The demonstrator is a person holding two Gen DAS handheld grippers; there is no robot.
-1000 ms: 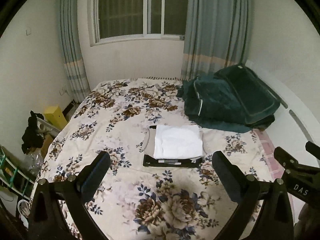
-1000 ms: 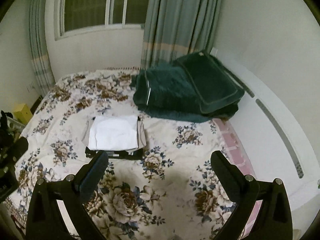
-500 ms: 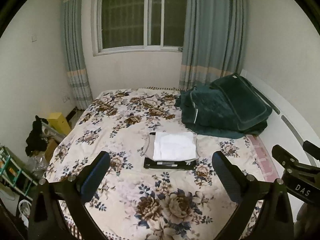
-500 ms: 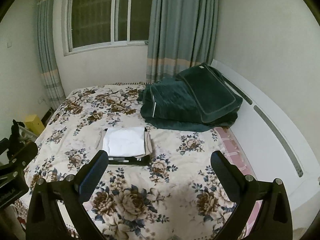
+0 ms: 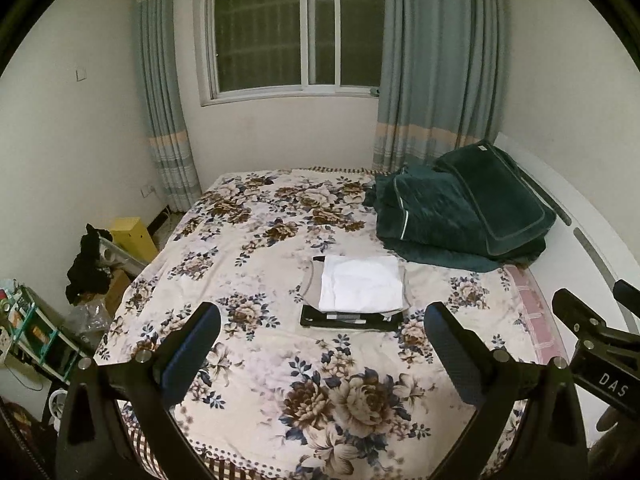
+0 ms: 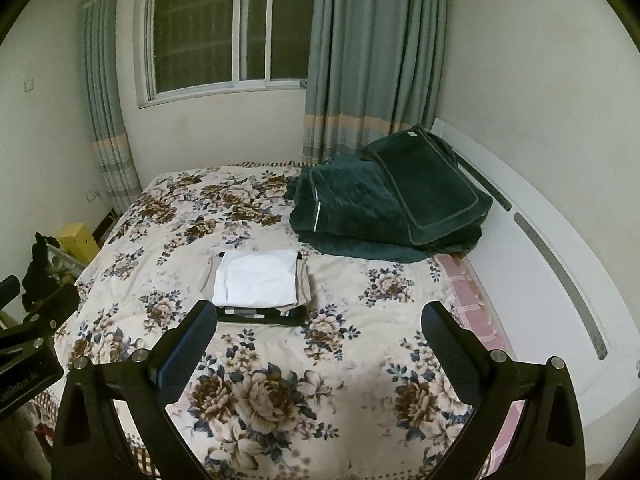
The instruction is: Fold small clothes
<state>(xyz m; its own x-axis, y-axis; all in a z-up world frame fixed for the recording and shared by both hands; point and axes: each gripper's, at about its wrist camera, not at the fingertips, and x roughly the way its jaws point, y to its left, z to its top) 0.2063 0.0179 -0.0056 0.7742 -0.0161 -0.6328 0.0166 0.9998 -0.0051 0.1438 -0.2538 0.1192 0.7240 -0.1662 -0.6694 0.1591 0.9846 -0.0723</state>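
Note:
A small stack of folded clothes (image 5: 358,294) lies in the middle of the floral bed (image 5: 260,256): a white piece on top, a beige one under it, a black one at the bottom. It also shows in the right wrist view (image 6: 258,286). My left gripper (image 5: 320,344) is open and empty, held above the bed's near end, well short of the stack. My right gripper (image 6: 320,344) is open and empty too, also back from the stack. The right gripper's body (image 5: 592,340) shows at the left wrist view's right edge.
A dark green quilt and pillow (image 5: 460,212) lie at the bed's far right by the white headboard (image 6: 560,272). A yellow box (image 5: 132,236), dark clothes and a shelf (image 5: 36,332) stand on the floor to the left. Window and curtains (image 5: 436,64) are behind.
Both grippers have pulled back and up from the stack, which now looks smaller and farther away. Both stay open. The stack has not moved.

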